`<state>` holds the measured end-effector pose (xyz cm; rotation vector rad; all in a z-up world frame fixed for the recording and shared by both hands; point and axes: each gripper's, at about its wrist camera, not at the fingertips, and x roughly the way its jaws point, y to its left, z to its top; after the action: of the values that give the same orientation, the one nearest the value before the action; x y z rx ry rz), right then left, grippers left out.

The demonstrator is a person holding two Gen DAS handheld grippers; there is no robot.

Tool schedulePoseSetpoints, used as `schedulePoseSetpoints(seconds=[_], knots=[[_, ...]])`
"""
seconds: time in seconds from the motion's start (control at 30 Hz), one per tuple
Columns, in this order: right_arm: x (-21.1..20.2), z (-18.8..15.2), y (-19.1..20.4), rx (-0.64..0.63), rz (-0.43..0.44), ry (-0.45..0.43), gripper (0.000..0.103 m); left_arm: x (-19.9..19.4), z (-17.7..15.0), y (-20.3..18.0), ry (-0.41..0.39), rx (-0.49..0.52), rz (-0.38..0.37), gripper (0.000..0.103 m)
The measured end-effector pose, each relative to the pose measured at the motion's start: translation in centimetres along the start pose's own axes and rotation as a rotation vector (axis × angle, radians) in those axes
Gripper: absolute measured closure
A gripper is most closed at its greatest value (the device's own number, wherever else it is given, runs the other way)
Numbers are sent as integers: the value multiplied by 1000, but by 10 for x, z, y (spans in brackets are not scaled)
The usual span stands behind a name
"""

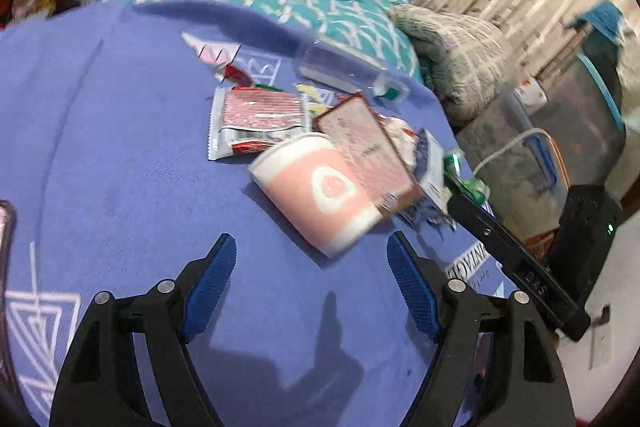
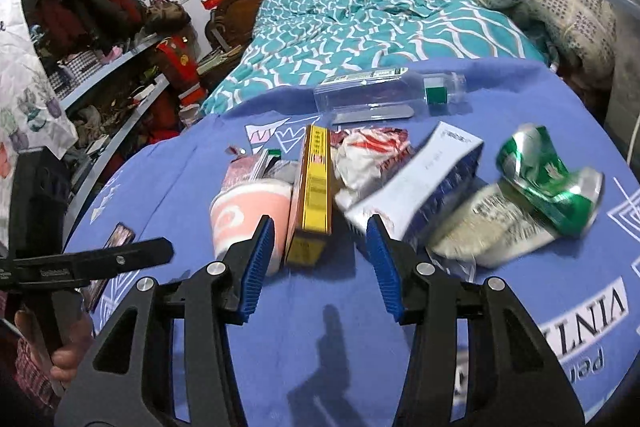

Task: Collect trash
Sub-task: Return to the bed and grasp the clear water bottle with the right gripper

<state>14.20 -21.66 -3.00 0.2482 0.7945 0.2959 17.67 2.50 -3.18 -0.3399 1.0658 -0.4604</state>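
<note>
Nothing collected yet, by the look of it: trash heaped mid-frame on the blue desk (image 2: pixel 280 367), namely cup (image 2: pixel 250 211), yellow box (image 2: pixel 314 187), white box (image 2: pixel 420 187), crushed green can (image 2: pixel 550 179), bottle (image 2: pixel 384 93), red wrapper (image 1: pixel 260 115). Left claw (image 1: pixel 310 281) and right claw (image 2: pixel 320 263) both wide, empty, just short of the heap. Only "VINTA" legible, upside down, lower right; labels blurred.

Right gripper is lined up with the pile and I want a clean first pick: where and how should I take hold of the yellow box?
Grip the yellow box near its near end, across the narrow width, coming straight in from the front. It lies lengthwise, pointing at the open right gripper, with the pink cup close on one side and the white and blue carton on the other, so keep the fingers tight.
</note>
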Motion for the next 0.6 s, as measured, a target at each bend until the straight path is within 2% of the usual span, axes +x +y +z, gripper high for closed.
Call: schedulePoseSetpoints(seconds=[0.07, 0.13, 0.2, 0.23, 0.3, 0.33, 0.37, 0.43, 0.5, 0.6], knots=[[2, 10, -6, 3, -5, 11, 53, 11, 6, 11, 25, -49, -15, 30], [-11, 33, -11, -23, -14, -31, 52, 10, 4, 15, 12, -54, -34, 30], [-23, 69, -18, -70, -77, -80, 51, 4, 2, 17, -6, -45, -25, 30], [-24, 89, -23, -107, -108, -83, 41, 3, 2, 18, -9, -48, -25, 30], [-6, 129, -37, -216, -162, 1, 37, 3, 2, 22, -5, -64, -36, 30], [7, 145, -48, -227, -209, 42, 37, 5, 1, 22, -4, -72, -37, 30], [23, 161, -66, -198, -226, 103, 38, 6, 1, 24, -4, -75, -37, 30], [54, 186, -111, -40, -213, 200, 39, 10, 0, 22, -7, -82, -42, 30], [81, 199, -154, 148, -176, 243, 45, 12, -1, 21, -10, -82, -43, 30], [116, 203, -192, 345, -125, 264, 47, 14, -2, 18, -6, -75, -39, 30]])
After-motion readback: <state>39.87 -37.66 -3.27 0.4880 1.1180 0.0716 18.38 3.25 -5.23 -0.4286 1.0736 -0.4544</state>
